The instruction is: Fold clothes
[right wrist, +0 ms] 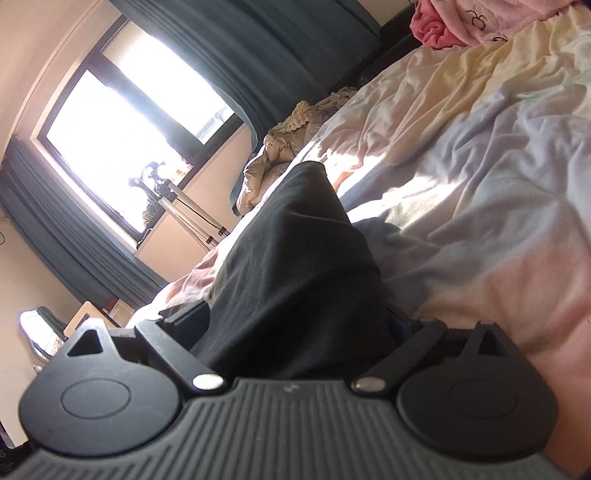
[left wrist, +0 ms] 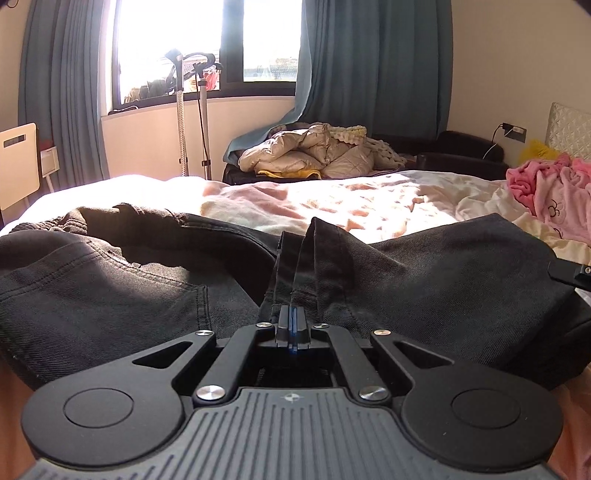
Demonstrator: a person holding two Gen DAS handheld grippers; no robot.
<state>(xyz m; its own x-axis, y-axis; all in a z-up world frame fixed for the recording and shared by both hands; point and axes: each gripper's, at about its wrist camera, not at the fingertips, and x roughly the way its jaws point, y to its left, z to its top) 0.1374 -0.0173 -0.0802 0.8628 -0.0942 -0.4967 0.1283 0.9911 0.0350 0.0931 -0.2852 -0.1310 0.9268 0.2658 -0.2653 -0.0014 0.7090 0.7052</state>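
Observation:
Black jeans (left wrist: 110, 288) lie spread across the bed (left wrist: 332, 199). My left gripper (left wrist: 292, 325) is shut on a pinched fold of the jeans, which stands up between its jaws. In the right wrist view the jeans (right wrist: 295, 277) fill the space between the fingers of my right gripper (right wrist: 295, 332); its jaws stand wide apart with the cloth bunched between them. The right gripper's tip (left wrist: 572, 275) shows at the right edge of the left wrist view, against the jeans.
A pink garment (left wrist: 554, 192) lies at the bed's far right, also in the right wrist view (right wrist: 454, 22). A beige quilt pile (left wrist: 314, 155) sits on a dark sofa beyond the bed. A stand (left wrist: 192, 110) is by the window.

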